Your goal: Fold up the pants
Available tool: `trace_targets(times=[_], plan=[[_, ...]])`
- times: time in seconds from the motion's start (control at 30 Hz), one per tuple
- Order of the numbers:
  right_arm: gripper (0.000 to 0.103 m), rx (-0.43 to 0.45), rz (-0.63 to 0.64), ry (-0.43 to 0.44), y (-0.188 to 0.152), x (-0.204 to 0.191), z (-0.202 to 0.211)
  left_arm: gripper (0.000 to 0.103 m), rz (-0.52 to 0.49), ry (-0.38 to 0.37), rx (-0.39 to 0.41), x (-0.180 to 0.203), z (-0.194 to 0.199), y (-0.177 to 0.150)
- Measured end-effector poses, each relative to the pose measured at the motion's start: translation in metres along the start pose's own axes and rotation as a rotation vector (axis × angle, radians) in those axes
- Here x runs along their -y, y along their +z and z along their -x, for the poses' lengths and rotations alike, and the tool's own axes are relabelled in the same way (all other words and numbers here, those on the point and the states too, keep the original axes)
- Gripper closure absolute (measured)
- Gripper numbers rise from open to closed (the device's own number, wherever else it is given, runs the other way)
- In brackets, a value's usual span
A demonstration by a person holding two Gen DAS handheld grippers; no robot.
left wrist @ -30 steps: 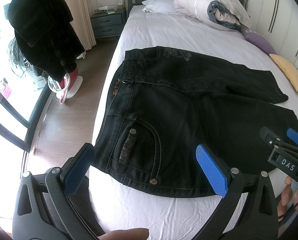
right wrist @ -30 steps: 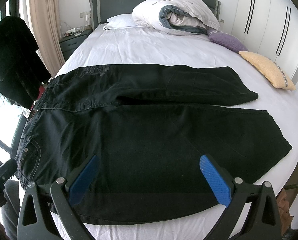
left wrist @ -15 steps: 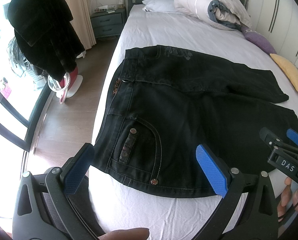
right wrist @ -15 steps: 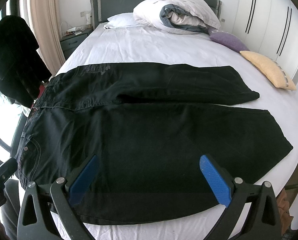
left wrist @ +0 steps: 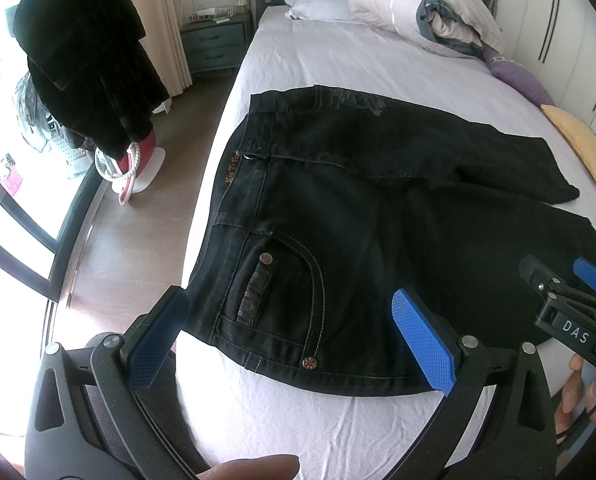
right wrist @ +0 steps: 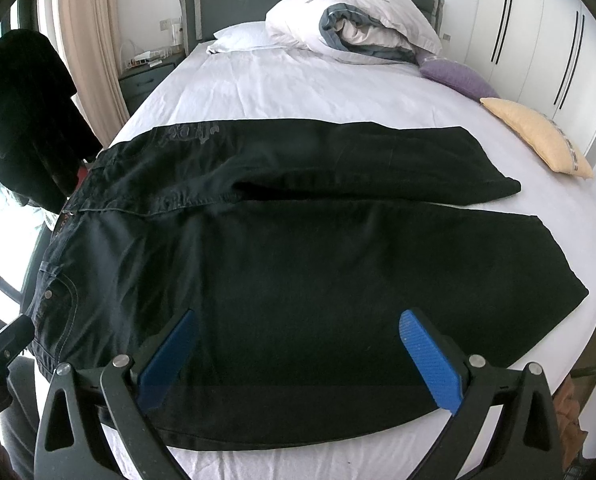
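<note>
Black denim pants (left wrist: 357,216) (right wrist: 298,248) lie flat on the white bed, waistband toward the left edge, both legs stretched to the right with the far leg angled slightly away. My left gripper (left wrist: 286,332) hovers open above the near waist corner and its front pocket (left wrist: 282,292), with nothing between its blue pads. My right gripper (right wrist: 298,348) hangs open over the near leg's lower hem edge, also holding nothing. The right gripper's tips (left wrist: 565,284) show at the right of the left wrist view.
Bed sheet (right wrist: 298,88) runs back to white pillows and a rolled duvet (right wrist: 357,28); purple (right wrist: 453,76) and yellow (right wrist: 537,132) cushions lie at the right. A dark coat (left wrist: 86,60) hangs left of the bed over wooden floor, near a nightstand (left wrist: 214,44).
Both grippers stay open. The views barely shift; the pants lie as before.
</note>
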State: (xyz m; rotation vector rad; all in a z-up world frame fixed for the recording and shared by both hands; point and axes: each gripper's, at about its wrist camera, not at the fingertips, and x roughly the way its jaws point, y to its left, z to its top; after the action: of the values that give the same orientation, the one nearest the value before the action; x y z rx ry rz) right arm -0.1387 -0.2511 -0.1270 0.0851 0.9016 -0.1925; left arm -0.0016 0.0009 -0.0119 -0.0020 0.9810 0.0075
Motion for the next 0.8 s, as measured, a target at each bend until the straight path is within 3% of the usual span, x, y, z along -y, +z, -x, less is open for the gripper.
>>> trace_targets(times=[0.43,0.6,0.8], plan=[[0.0,-0.005,0.0,0.001,0.0,0.0,-0.002,0.0,0.0,-0.007,-0.011,-0.001,-0.004,0.0],[0.0,-0.004,-0.001,0.006,-0.001,-0.001,-0.003,0.0,0.022,-0.055,-0.02,-0.005,-0.007,0.001],[0.0,0.083,0.034,0.117,0.009,0.006,0.004,0.0,-0.044,-0.104,-0.037,-0.002,-0.024,0.013]])
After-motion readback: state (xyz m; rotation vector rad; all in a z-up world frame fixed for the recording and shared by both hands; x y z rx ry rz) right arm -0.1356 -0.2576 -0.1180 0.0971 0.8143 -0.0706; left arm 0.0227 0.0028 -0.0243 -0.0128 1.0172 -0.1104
